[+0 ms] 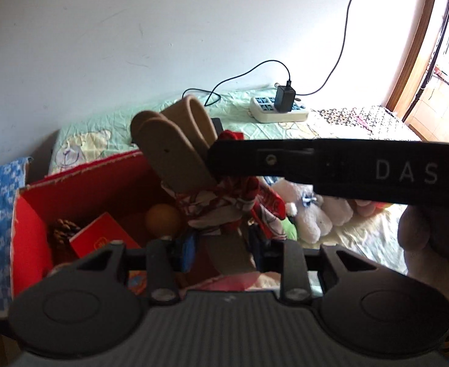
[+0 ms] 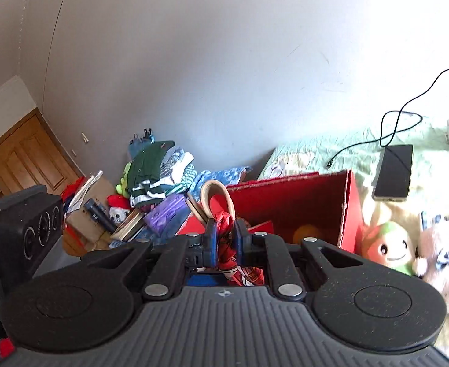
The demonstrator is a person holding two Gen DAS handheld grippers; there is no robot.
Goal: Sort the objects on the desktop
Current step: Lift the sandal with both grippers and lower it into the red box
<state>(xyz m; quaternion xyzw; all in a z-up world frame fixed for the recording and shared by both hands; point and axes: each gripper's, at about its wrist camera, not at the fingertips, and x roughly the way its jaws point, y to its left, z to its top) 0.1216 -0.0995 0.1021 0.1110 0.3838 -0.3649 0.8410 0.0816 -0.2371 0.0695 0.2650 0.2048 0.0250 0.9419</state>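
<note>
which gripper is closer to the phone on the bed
Cannot rank them. The right gripper is shut on the red patterned cloth over the red box, with the phone beyond that box. The left gripper, on the tan belt, never shows the phone.

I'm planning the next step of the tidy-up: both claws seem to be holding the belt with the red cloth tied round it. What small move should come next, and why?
Probably lower the belt into the red box. The left claw and right claw both grip the bundle at the red cloth, and it hangs over the box's open top.
</note>
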